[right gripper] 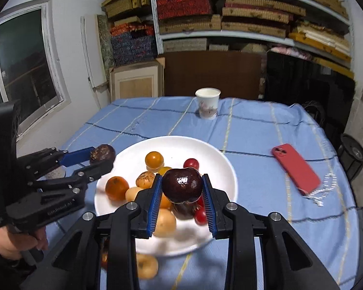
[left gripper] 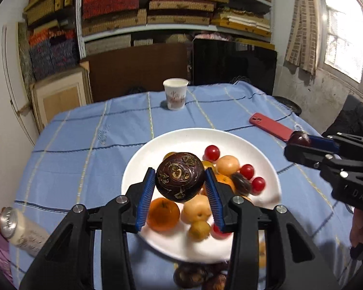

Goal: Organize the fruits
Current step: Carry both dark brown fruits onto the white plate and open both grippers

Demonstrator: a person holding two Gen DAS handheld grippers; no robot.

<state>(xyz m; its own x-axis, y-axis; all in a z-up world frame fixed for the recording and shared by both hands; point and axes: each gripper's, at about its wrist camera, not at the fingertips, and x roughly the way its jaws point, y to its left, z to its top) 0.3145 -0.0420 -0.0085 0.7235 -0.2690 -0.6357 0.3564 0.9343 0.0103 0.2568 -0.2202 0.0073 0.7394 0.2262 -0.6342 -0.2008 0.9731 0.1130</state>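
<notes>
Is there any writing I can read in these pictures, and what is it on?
"DAS": on the right gripper body, cut off by the picture's edge.
"GenRobot.AI": on the left gripper body, small and partly blurred.
Paper cup: reddish print, not readable.
Can: label too blurred.

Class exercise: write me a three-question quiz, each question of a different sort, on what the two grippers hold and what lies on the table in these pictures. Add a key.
1. True or false: the left gripper is clamped on a dark brown round fruit above the white plate.
2. Multiple choice: the right gripper holds a) an orange, b) a glossy dark red fruit, c) nothing.
3. Fill in: on the blue tablecloth beyond the plate stands a paper ____, and to one side lies a red ____.

Key: 1 true; 2 b; 3 cup, phone.
</notes>
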